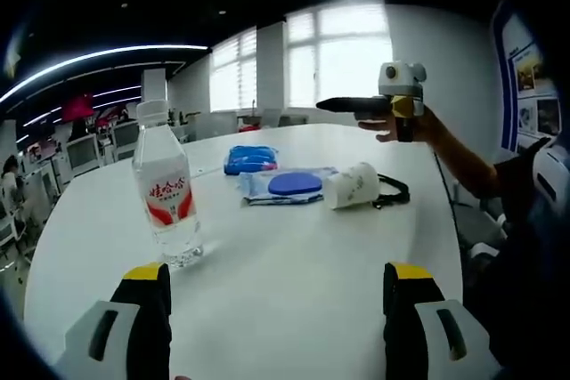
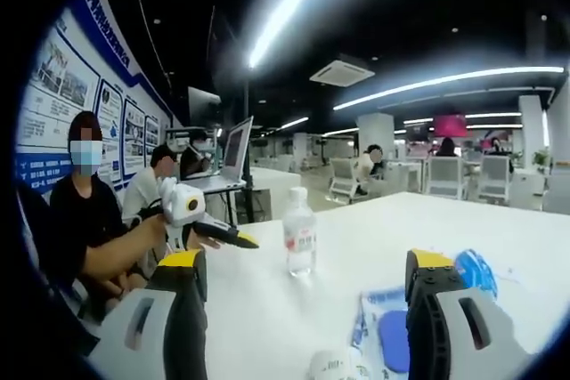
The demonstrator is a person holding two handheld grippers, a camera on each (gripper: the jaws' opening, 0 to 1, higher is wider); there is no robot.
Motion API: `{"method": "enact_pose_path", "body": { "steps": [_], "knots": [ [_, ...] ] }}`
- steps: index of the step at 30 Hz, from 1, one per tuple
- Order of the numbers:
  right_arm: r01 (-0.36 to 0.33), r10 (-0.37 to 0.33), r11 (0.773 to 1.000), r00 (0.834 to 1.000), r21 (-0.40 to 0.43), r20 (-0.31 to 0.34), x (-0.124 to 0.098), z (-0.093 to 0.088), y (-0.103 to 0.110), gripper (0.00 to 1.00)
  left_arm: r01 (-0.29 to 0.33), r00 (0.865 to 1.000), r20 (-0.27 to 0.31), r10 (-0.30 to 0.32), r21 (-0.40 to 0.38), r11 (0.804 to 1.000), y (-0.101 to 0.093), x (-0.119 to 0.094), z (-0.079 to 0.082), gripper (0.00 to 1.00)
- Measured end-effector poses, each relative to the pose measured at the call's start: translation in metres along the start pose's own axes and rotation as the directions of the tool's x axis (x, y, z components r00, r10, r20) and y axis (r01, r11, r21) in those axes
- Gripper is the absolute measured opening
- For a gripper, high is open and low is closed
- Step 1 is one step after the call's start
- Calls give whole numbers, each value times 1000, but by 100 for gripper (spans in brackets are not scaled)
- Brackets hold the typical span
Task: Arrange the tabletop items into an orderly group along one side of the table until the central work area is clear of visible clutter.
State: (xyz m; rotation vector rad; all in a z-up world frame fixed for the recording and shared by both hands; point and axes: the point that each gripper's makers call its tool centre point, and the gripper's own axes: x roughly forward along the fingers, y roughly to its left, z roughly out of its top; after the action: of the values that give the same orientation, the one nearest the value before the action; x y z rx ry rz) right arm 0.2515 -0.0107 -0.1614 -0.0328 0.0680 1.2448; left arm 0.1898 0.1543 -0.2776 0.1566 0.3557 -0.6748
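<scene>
A clear water bottle with a red label stands upright on the white round table, just beyond my left gripper's left jaw; the jaws are open and hold nothing. Farther back lie a blue packet, a wipes pack with a blue oval, a white paper cup on its side and a black cord. My right gripper hovers above the far edge. In the right gripper view my right gripper is open, with the bottle ahead, the wipes pack, cup and blue packet near it.
The left gripper comes in from the left, held by a hand over the table's edge. People sit at a side desk with a laptop. Office chairs and desks stand beyond the table. Windows line the far wall.
</scene>
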Motion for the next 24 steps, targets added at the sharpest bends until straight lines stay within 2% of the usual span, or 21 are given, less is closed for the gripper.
{"method": "enact_pose_path", "body": {
  "steps": [17,24],
  "knots": [
    [26,-26,999,1000,-24,-10,-31,-8,3,88,7,1000,13,-7,4,1000,-6,-2,2,99],
    [43,-43,999,999,-22,-15,-46,-16,2,88,12,1000,5,-12,3,1000,-10,-4,-3,99]
  ]
}}
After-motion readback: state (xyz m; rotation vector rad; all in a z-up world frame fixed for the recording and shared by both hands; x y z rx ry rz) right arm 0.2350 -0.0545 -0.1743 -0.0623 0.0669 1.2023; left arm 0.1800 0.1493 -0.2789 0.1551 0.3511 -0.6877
